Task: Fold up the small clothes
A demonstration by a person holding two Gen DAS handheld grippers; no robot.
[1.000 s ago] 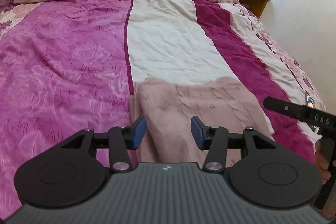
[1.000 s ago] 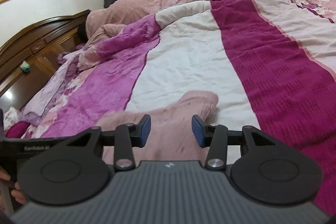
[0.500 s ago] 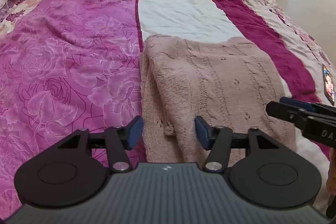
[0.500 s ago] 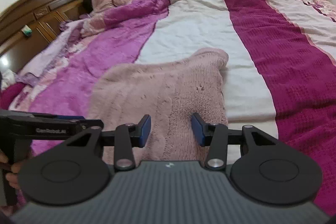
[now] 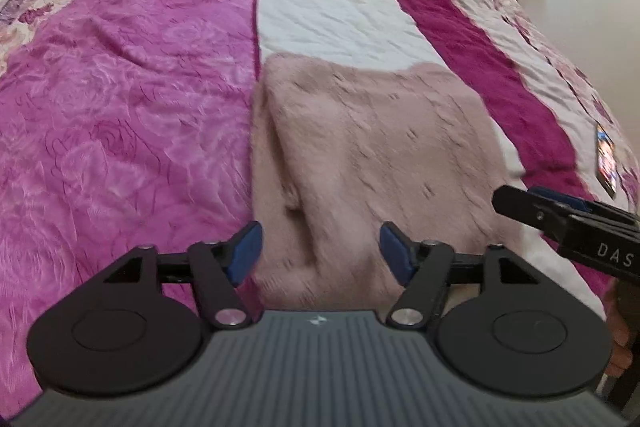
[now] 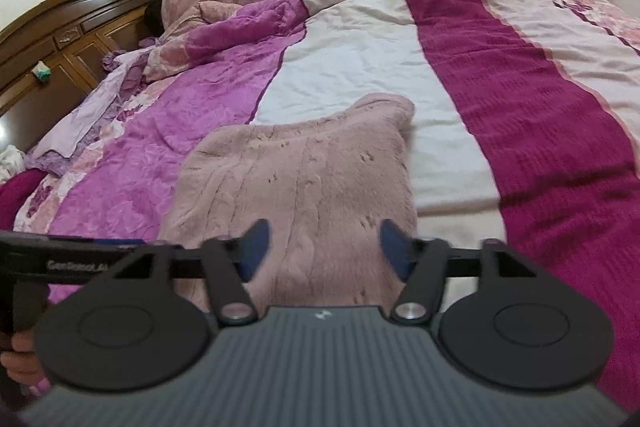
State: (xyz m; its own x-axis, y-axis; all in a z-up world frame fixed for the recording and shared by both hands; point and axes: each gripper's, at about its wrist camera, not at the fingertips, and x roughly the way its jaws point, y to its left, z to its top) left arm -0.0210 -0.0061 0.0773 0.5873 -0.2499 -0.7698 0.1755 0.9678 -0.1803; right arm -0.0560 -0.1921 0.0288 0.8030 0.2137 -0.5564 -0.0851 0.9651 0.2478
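Sweater [image 5: 372,147], pink and knitted, lies flat on the bed [image 5: 132,99], across the seam between the magenta and white stripes of the quilt, its near hem just ahead of both tools. Your left gripper [image 5: 320,253] has its jaws spread wide and empty over the near left part of the hem; your right gripper [image 6: 322,249] is likewise spread and empty over the near right. For a clean fold, bring each tool down on its own hem corner, pinch both knit layers together, and lift evenly so the edge stays straight. Compared with half a second ago, both views sit slightly farther back from the sweater and are motion-blurred; the jaws are just as wide.
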